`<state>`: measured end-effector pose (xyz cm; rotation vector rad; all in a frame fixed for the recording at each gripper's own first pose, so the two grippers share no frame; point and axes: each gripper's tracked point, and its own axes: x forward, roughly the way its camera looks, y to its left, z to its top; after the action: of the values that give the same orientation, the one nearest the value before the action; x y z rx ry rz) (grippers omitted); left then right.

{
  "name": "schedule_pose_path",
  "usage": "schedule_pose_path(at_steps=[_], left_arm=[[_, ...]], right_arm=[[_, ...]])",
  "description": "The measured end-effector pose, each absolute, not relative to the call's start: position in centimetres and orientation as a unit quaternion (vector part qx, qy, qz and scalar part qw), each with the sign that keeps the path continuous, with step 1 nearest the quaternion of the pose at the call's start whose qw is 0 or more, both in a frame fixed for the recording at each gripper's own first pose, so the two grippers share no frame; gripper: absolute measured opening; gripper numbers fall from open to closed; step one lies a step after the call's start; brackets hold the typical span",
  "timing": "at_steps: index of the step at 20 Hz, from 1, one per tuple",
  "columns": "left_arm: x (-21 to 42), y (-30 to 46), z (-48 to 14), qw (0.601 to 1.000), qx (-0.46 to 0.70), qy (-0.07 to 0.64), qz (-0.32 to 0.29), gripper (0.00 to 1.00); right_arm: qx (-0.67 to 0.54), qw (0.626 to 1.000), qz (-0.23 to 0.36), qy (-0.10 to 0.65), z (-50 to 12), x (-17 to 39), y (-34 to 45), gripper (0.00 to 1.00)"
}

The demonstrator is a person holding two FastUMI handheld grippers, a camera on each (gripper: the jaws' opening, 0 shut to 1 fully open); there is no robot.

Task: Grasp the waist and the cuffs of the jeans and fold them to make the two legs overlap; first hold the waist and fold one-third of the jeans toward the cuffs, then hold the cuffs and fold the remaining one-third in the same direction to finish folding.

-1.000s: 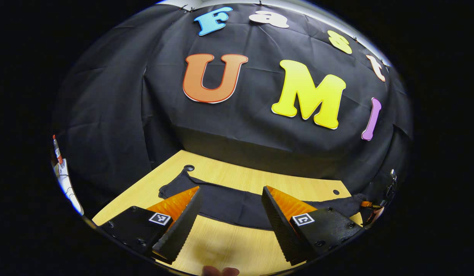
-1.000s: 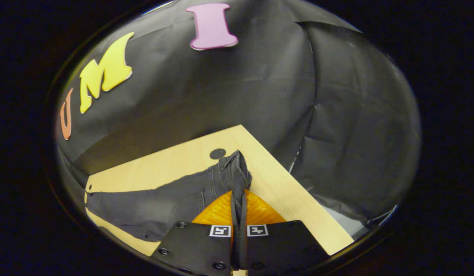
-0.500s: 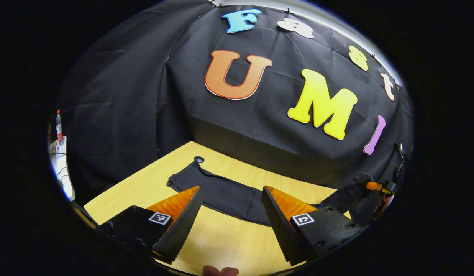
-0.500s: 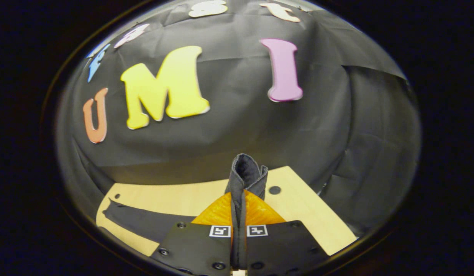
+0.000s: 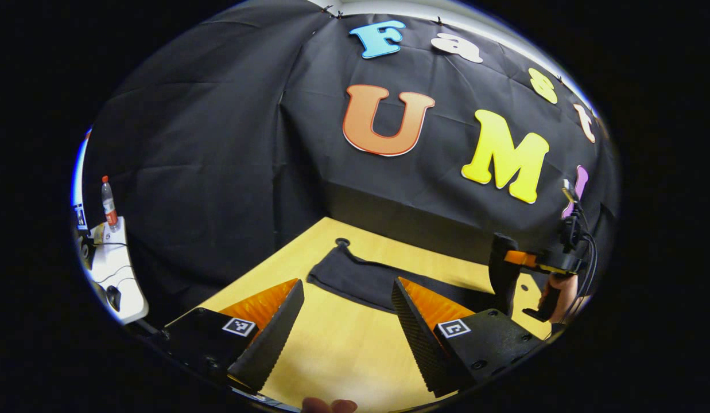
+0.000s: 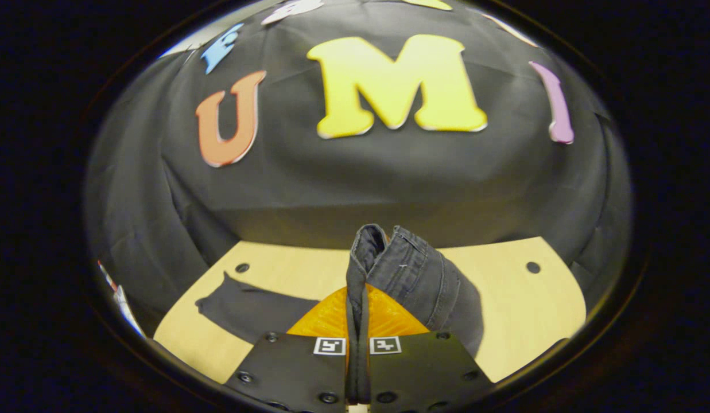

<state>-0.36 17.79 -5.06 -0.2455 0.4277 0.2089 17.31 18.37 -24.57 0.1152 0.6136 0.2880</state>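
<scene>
The jeans (image 6: 412, 275) are pinched at the waist between both fingers of the right gripper (image 6: 357, 321), which holds that end up off the wooden table (image 6: 504, 310). The left gripper (image 5: 346, 321) hangs above the table with its fingers wide apart and nothing between them. Past it, the legs (image 5: 360, 278) lie flat on the table, and far behind the table stands a bottle (image 5: 108, 202).

Recording booth: black cloth wall (image 5: 228, 143), wooden table (image 5: 343, 344).
</scene>
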Motion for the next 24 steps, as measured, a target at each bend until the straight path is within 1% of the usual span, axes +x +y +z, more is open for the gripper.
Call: schedule_pose_path(at_steps=[1,2,5,7,10,12,14,15,17,20,21,22,23,24], left_arm=[[-0.8,18.6,-5.1,0.964,-0.112,0.214,0.108,0.99],[-1.2,19.2,-5.1,0.965,-0.103,0.215,0.112,0.99],[-2.0,20.7,-5.2,0.966,-0.08,0.217,0.119,0.99],[-2.4,21.3,-5.6,0.964,-0.087,0.221,0.123,0.99],[-2.8,21.5,-6.4,0.959,-0.105,0.229,0.127,0.99],[-2.6,21.6,-6.7,0.958,-0.112,0.23,0.127,0.99],[-2.4,21.6,-7.1,0.958,-0.116,0.232,0.125,0.99],[-2.1,21.6,-7.2,0.957,-0.118,0.235,0.122,0.99],[-1.6,21.9,-7.5,0.956,-0.121,0.237,0.121,0.99],[-0.5,22.4,-8.0,0.956,-0.136,0.233,0.115,0.99],[0.1,22.6,-8.3,0.955,-0.15,0.232,0.111,0.99],[1.0,22.7,-8.9,0.952,-0.171,0.229,0.107,0.99],[2.0,22.5,-9.8,0.946,-0.201,0.235,0.098,0.99],[3.0,22.2,-11.1,0.936,-0.239,0.242,0.088,0.99]], right_arm=[[0.044,0.935,0.15,0.318,-26.6,16.9,19.9,0.04],[0.028,0.929,0.157,0.334,-28.8,16.6,21.1,0.0],[-0.019,0.912,0.172,0.371,-34.7,16.4,23.5,0.01],[-0.04,0.903,0.175,0.391,-37.7,16.4,24.1,0.01],[-0.065,0.894,0.181,0.406,-38.8,15.6,24.6,0.0],[-0.052,0.887,0.206,0.409,-38.5,15.2,25.5,0.07],[-0.052,0.89,0.222,0.394,-36.9,15.2,25.5,0.41],[-0.039,0.891,0.231,0.389,-36.1,14.8,25.8,0.49],[-0.004,0.888,0.248,0.388,-34.5,13.7,26.3,0.74],[0.022,0.893,0.253,0.371,-30.7,12.7,24.2,0.99],[0.033,0.897,0.253,0.36,-28.6,12.3,23.2,0.95],[0.04,0.899,0.255,0.353,-26.7,11.8,22.3,0.95],[0.044,0.901,0.259,0.344,-24.9,11.3,21.1,0.99],[0.043,0.905,0.261,0.333,-22.9,10.9,19.9,0.99]])
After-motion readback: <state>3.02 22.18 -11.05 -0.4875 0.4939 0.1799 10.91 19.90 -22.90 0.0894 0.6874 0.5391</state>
